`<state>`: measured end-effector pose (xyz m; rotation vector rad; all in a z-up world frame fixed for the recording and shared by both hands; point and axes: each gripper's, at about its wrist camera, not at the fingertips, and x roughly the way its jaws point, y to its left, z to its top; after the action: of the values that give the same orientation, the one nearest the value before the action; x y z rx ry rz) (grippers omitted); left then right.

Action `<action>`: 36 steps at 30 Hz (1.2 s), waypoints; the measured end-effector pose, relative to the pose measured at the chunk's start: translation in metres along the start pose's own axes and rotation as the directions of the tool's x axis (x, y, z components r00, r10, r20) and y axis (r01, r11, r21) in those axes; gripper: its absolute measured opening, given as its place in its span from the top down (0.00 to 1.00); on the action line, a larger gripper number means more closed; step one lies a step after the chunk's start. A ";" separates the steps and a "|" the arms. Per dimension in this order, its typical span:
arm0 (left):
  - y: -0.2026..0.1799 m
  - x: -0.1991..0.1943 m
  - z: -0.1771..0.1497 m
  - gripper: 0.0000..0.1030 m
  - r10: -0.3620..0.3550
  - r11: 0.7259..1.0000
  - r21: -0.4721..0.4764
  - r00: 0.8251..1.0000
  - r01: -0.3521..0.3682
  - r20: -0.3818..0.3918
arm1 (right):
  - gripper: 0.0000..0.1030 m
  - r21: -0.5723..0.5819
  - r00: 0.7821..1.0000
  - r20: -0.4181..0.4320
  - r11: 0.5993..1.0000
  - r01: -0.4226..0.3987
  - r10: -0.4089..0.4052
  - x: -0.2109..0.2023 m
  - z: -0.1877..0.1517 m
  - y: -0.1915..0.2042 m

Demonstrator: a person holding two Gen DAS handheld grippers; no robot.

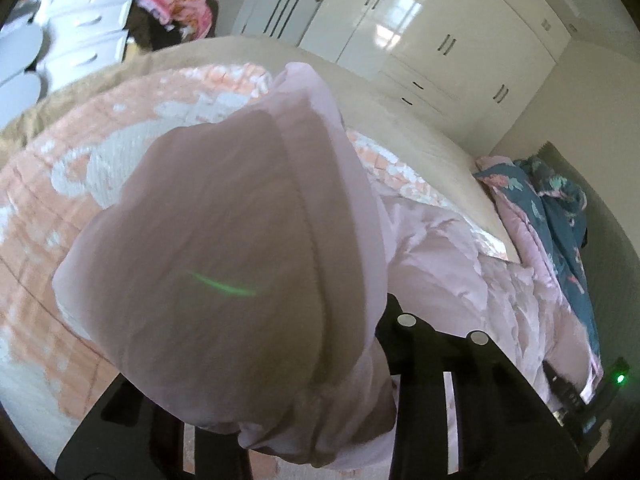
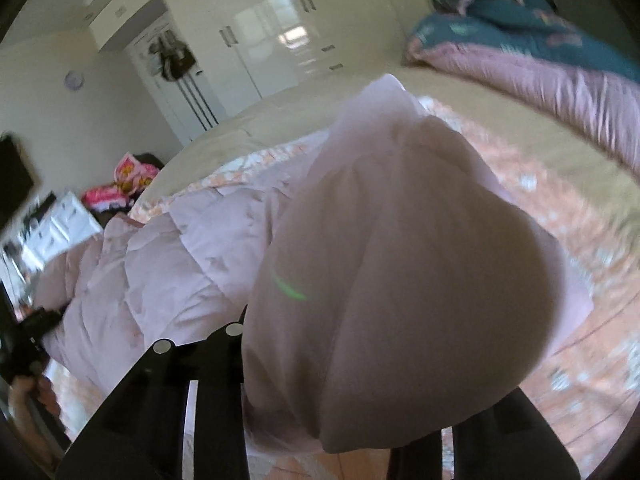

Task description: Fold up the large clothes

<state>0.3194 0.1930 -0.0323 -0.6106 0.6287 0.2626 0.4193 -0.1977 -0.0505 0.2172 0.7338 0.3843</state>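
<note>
A large pale pink garment (image 1: pixel 448 256) lies partly on the bed and is lifted at two ends. My left gripper (image 1: pixel 316 380) is shut on one bunched end of it, which billows up and covers the fingertips. My right gripper (image 2: pixel 352 380) is shut on the other end (image 2: pixel 392 280), which drapes over its fingers too. The middle of the garment (image 2: pixel 180 264) sags onto the bed between the two grippers. The left gripper and the hand holding it show at the left edge of the right wrist view (image 2: pixel 28 340).
The bed carries an orange and white patterned quilt (image 1: pixel 60 184) over a tan sheet (image 1: pixel 400 120). A teal and pink duvet (image 1: pixel 560 216) is heaped at one end. White wardrobes (image 1: pixel 420 40) and a white dresser (image 1: pixel 84 20) line the walls.
</note>
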 end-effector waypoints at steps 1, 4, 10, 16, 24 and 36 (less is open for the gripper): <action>-0.001 -0.003 0.000 0.76 0.002 1.000 0.011 1.000 -0.002 0.002 | 0.70 -0.022 1.000 0.009 1.000 0.003 -0.003 -0.003 0.001 0.005; -0.005 -0.016 0.002 0.77 -0.003 0.999 0.032 1.000 0.003 0.006 | 0.71 -0.099 0.999 0.037 0.995 0.008 -0.004 -0.019 0.005 0.023; -0.008 -0.049 0.000 0.77 -0.033 0.998 0.051 0.999 0.031 0.037 | 0.72 -0.228 0.996 0.085 0.974 0.013 0.006 -0.057 0.008 0.056; -0.010 -0.083 -0.013 0.77 -0.049 0.996 0.083 0.998 0.045 0.049 | 0.72 -0.287 0.994 0.104 0.958 0.000 0.031 -0.094 -0.001 0.072; 0.004 -0.111 -0.039 0.77 -0.061 0.996 0.070 0.997 0.058 0.041 | 0.72 -0.330 0.995 0.098 0.944 0.001 0.033 -0.127 -0.026 0.079; 0.017 -0.135 -0.059 0.77 -0.057 0.997 0.059 0.998 0.055 0.031 | 0.72 -0.354 0.995 0.091 0.935 -0.004 0.039 -0.155 -0.062 0.083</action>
<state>0.1786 0.1646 0.0059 -0.5663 0.5852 0.2010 0.2501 -0.1823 0.0259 -0.0964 0.5558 0.5162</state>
